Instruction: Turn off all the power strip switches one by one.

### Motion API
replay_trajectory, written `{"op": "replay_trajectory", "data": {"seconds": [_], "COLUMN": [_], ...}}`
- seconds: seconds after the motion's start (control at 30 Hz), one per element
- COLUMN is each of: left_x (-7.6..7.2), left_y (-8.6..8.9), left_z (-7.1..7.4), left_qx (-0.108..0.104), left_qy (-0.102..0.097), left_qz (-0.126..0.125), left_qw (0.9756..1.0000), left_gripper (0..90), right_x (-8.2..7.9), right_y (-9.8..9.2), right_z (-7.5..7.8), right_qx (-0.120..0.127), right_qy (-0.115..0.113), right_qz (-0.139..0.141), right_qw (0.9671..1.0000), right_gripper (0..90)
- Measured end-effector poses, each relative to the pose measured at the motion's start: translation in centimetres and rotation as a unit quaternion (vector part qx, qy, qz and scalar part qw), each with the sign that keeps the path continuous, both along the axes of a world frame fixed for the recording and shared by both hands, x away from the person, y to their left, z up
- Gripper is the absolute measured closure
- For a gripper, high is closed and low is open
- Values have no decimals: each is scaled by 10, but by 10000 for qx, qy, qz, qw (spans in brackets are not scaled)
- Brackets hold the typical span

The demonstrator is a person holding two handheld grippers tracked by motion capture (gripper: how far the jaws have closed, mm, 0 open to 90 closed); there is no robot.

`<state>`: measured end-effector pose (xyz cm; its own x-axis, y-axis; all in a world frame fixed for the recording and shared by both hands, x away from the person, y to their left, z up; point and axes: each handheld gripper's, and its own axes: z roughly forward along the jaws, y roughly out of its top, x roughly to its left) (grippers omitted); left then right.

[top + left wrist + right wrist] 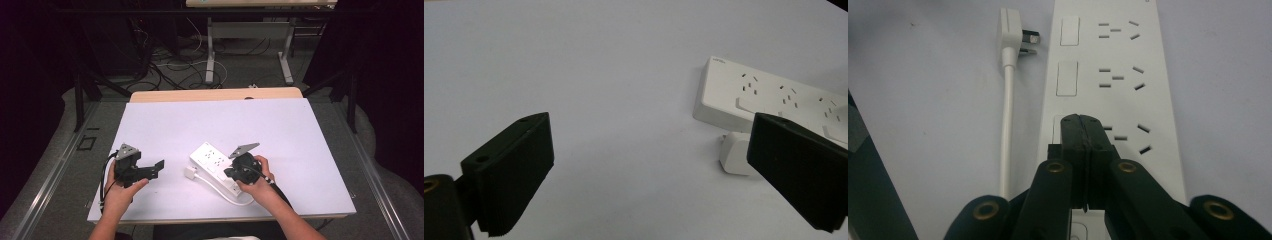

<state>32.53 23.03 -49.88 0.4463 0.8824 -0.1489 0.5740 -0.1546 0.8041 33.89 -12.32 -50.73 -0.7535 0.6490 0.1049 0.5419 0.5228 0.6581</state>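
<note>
White paper-covered worktop (165, 125), dark room behind, cables on the floor. My right claw (1083, 122) has its jaws pressed together with nothing between them; its tip sits over the nearest rocker switch of the white plastic three-outlet power strip (1113, 55), contact unclear. That strip lies at centre-right of the worktop, its white moulded plug (1010, 30) and cord alongside, unplugged. My left claw (150, 170) rests to the strip's left, jaws spread wide, pinching nothing.

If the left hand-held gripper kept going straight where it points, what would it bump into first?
Probably the white plug, lying just before the power strip. The left hand-held gripper is open, and depth is hard to judge.
</note>
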Motion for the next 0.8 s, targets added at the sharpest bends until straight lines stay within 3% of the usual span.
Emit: {"op": "replay_trajectory", "data": {"seconds": [0.33, 0.7, 0.8], "left_x": [1, 0, 0], "left_y": [0, 1, 1], "left_z": [-1, -1, -1], "left_qx": [-12, 32, 36], "left_qy": [-42, -86, -79], "left_qz": [15, 42, 38], "left_qw": [10000, 9999, 10000], "left_gripper": [6, 6, 6], "right_x": [9, 17, 18], "right_y": [13, 19, 19], "right_z": [-2, -10, -12], "right_qx": [-89, -158, -160], "right_qy": [95, 207, 168], "right_qz": [123, 19, 140], "right_qw": [9998, 9997, 9996], "right_gripper": [900, 900, 900]}}
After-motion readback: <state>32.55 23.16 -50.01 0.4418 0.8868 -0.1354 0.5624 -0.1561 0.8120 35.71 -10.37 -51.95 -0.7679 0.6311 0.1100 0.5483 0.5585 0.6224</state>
